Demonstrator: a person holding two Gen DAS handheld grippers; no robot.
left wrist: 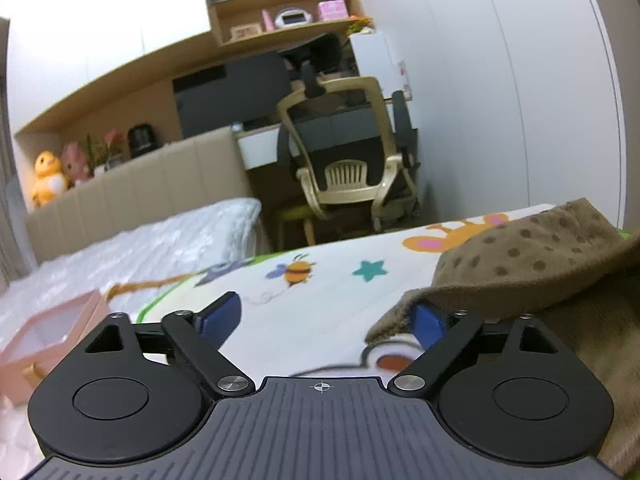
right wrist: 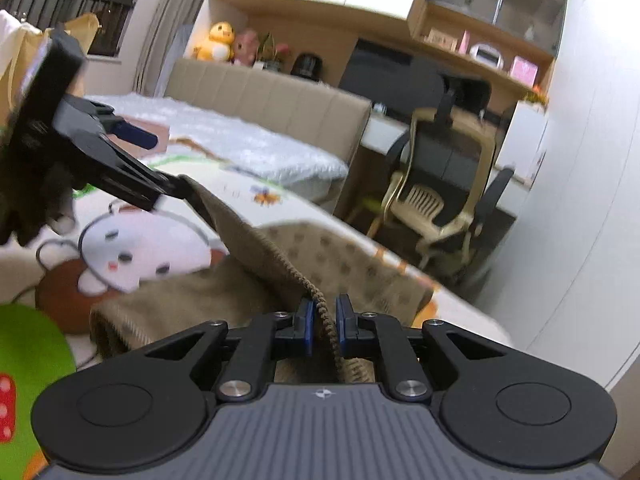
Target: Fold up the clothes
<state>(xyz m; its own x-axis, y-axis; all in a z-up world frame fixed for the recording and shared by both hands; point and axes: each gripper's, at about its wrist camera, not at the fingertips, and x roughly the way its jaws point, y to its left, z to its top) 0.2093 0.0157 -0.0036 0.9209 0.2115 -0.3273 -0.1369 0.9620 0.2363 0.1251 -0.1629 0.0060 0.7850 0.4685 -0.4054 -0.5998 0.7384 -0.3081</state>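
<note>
A brown garment with dark dots [left wrist: 532, 268] lies on a cartoon-print sheet [left wrist: 320, 292]. My left gripper [left wrist: 326, 320] is open wide; the garment's edge drapes over its right finger [left wrist: 428, 322]. In the right wrist view the garment [right wrist: 320, 256] is lifted in a taut fold. My right gripper [right wrist: 322, 320] is shut on its ribbed hem [right wrist: 326, 320]. The left gripper [right wrist: 168, 164] shows at upper left, one finger touching the other end of the lifted edge.
A pink box [left wrist: 48, 344] lies on the bed at the left. A white quilt [left wrist: 140, 248] and beige headboard [left wrist: 140, 184] are behind. An office chair [left wrist: 352, 152] and desk stand beyond the bed's edge. A wall runs along the right.
</note>
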